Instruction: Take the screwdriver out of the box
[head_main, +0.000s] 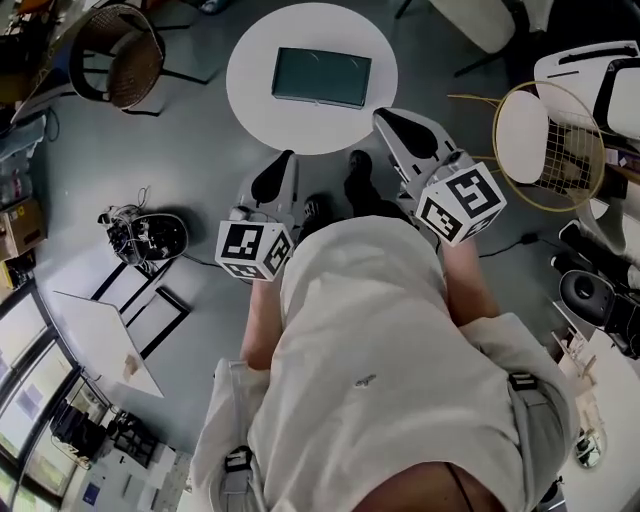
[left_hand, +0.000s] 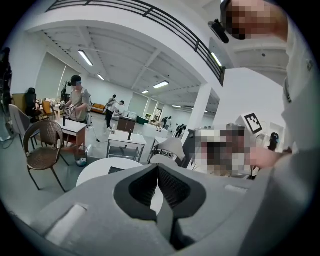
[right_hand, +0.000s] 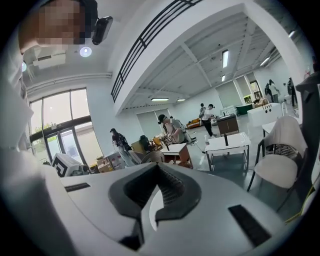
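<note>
Left tongs (head_main: 286, 160): clenched. In the left gripper view the tongs (left_hand: 158, 167) have their ribbed pads meeting at the tip, with nothing gripped between them.
Right tongs (head_main: 388, 118): clenched as well. In the right gripper view the tongs (right_hand: 157, 166) are closed tip to tip and carry nothing.
Position of the tongs: both are held out in front of the person's (head_main: 400, 340) chest, and both point toward the round white surface (head_main: 250, 80). The left one stops short of the rim. The tip of the right one shows just beside the rim.
Marker cubes: one sits at the rear of each tool, left (head_main: 253, 250) and right (head_main: 460, 203), close against the person's light shirt.
Box (head_main: 322, 77): dark green, flat and rectangular, with the lid down. It lies near the middle of the surface, well apart from both tongs.
Screwdriver: not visible in any view, since the closed box hides whatever is inside.
Surface from the left gripper view: its white top (left_hand: 100, 170) shows just beyond the closed tongs.
Wicker chair (head_main: 125, 55): stands on the grey floor (head_main: 200, 150), to the left of the surface.
Wire chair (head_main: 550, 140): gold frame and pale seat, to the right of the surface.
Background: a large bright hall, where other people stand at white tables in the distance.
</note>
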